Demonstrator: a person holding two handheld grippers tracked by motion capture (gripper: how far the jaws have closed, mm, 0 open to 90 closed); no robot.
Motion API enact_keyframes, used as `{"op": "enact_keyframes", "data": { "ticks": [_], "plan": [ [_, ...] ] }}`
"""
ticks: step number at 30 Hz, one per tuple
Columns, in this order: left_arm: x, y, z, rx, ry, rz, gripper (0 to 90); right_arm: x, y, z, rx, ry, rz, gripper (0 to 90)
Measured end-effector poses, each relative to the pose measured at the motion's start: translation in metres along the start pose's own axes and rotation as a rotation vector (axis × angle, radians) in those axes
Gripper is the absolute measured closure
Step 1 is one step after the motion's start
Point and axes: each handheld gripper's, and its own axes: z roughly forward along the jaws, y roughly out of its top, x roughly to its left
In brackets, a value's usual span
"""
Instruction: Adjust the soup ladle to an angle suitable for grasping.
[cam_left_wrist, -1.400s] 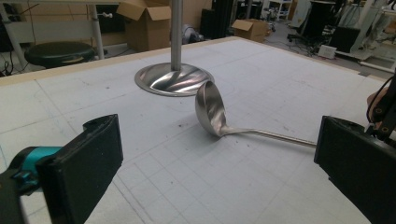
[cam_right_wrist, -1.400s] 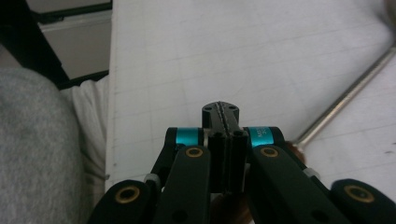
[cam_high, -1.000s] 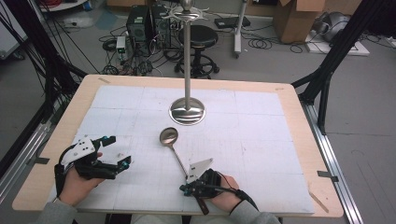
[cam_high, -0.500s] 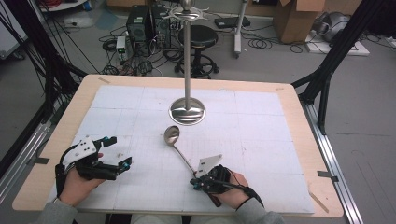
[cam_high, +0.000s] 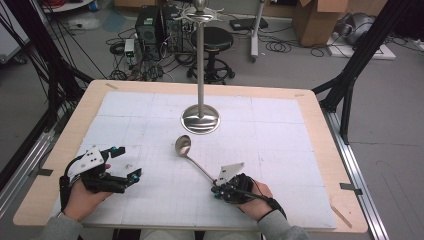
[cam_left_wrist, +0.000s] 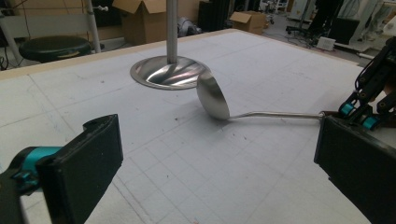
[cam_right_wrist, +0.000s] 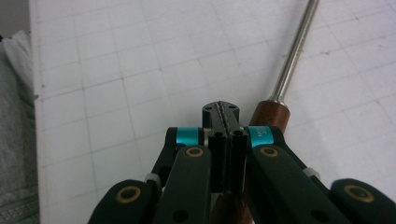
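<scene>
Right gripper (cam_high: 216, 189) jaws pressed together, w/ ladle's (cam_high: 192, 159) wooden grip under/beside them, not clearly between. Ladle lies on table mat (cam_high: 280, 150), bowl just short of stand's base (cam_high: 200, 119). Left gripper (cam_high: 127, 165) jaws wide apart, holding nothing. Hanging on stand not yet started, prob.

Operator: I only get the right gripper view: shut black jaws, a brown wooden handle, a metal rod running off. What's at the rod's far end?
Observer: A round ladle bowl, tipped on its edge on the white mat.
Operator: Anything near it?
Observer: The shiny round base of a tall metal pole, just beyond the bowl.
Operator: And the other hand?
Observer: The left gripper sits off to the left, jaws wide open, nothing between them.
</scene>
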Motion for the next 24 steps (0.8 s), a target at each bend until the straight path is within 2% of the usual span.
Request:
{"op": "enact_keyframes", "data": {
  "ticks": [17,21,24],
  "plan": [
    [0.002,0.0,0.0,0.008,0.02,-0.014,1.7,-0.022,-0.013,-0.008,-0.004,-0.066,0.07,90.0],
    [0.002,-0.001,0.0,0.01,0.02,-0.014,1.7,-0.026,-0.014,-0.009,-0.001,-0.127,0.064,90.0],
    [0.002,-0.001,0.001,0.015,0.019,-0.012,1.7,-0.032,-0.016,-0.009,-0.008,-0.138,0.088,90.0]
  ]
}}
